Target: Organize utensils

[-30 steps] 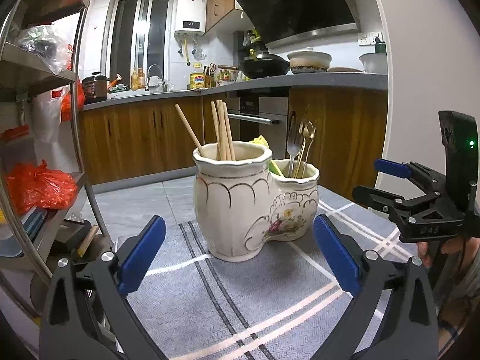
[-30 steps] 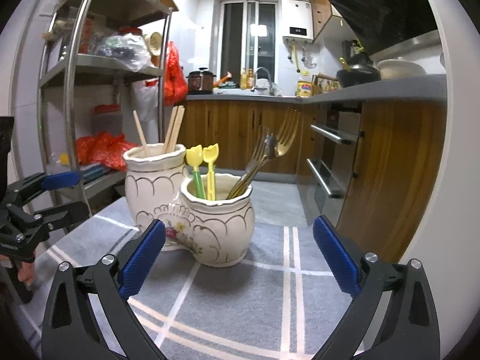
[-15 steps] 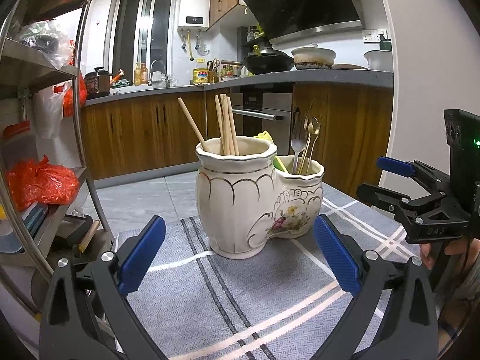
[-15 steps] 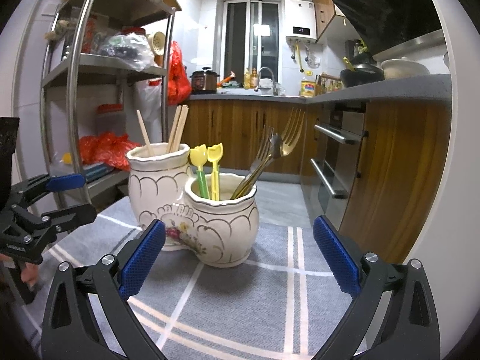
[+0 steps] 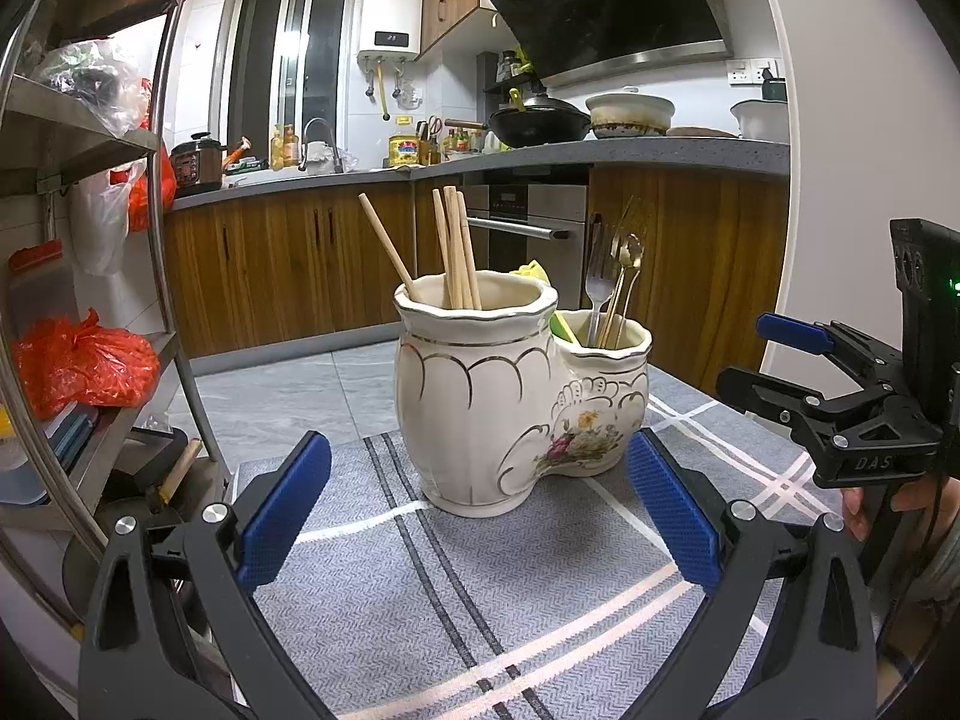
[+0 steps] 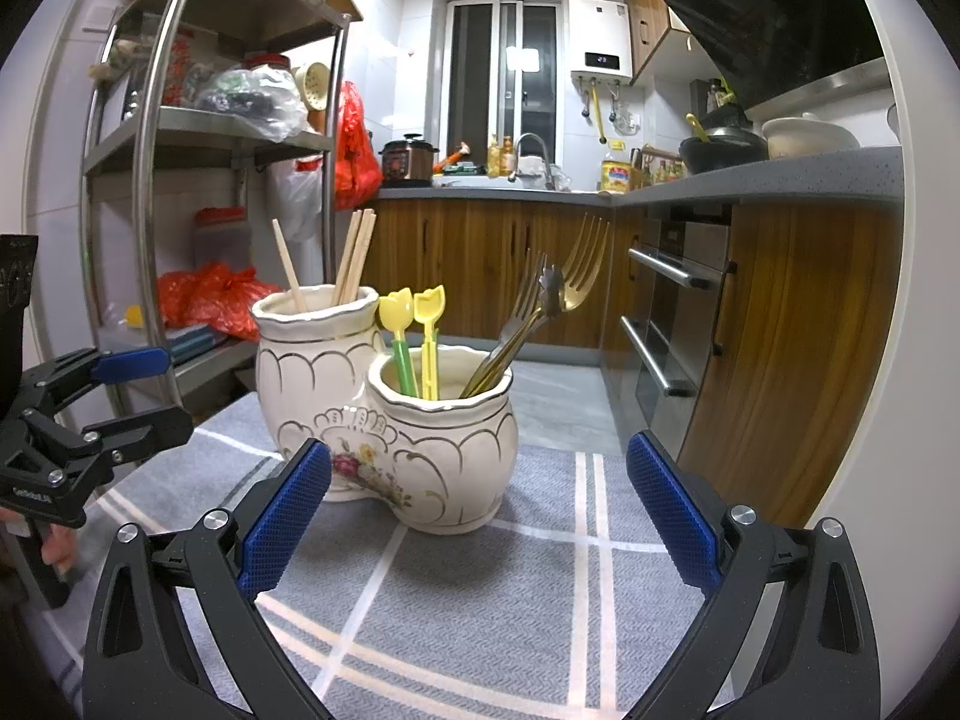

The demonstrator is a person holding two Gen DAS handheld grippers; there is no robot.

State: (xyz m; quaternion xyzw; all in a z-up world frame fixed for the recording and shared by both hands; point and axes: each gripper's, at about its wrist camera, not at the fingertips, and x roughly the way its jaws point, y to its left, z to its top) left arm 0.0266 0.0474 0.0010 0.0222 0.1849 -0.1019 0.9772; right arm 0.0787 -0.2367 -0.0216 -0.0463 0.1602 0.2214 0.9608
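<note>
A: Where's the holder?

B: The twin-pot holder (image 5: 516,396) stands mid-cloth (image 5: 420,588), chopsticks (image 5: 456,252) in the tall pot, forks (image 6: 540,312) and yellow picks (image 6: 414,330) in the low one.

A: What has changed?

B: In the last second you've brought both tools a little closer. Your left gripper (image 5: 480,516) and right gripper (image 6: 480,516) are spread wide, holding nothing. Everything looks sorted, so you're likely finishing.
</note>
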